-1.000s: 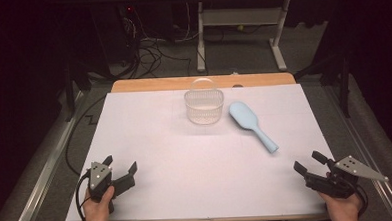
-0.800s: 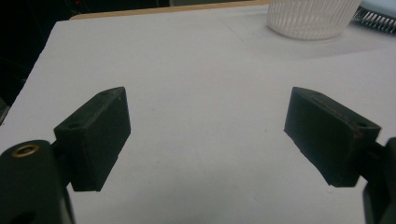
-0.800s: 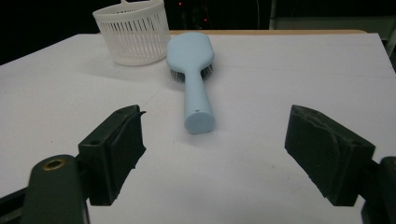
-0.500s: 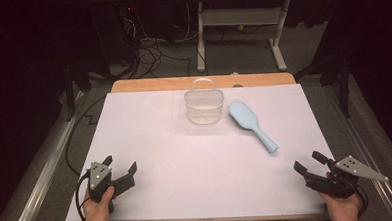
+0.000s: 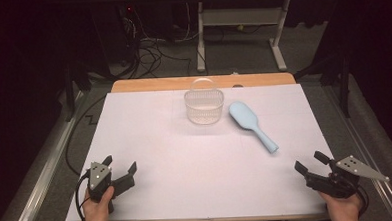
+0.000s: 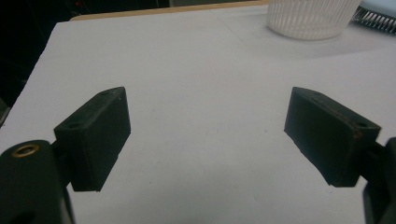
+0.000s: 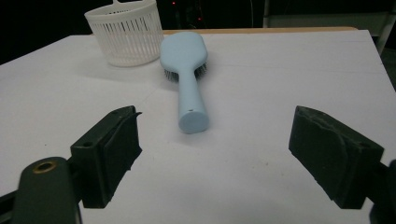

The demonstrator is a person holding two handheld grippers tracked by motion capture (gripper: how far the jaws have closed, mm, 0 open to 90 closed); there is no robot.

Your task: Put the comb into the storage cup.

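A light blue hairbrush (image 5: 251, 124) lies bristles down on the white table sheet (image 5: 196, 155), handle toward the near right. Just left of its head stands a small white slatted basket (image 5: 204, 106). My left gripper (image 5: 120, 169) is held open at the near left corner, nothing between its jaws, far from both objects. At the near right my right gripper (image 5: 311, 163) is open too, pointing at the hairbrush (image 7: 186, 70), whose handle end lies a short way ahead of the jaws. In the left gripper view the basket (image 6: 310, 16) sits far ahead at the upper right.
A wooden table edge (image 5: 158, 85) shows beyond the white sheet. Metal rails (image 5: 46, 162) run along both sides of the table. Behind it, cables and a desk frame (image 5: 240, 33) stand on the dark floor.
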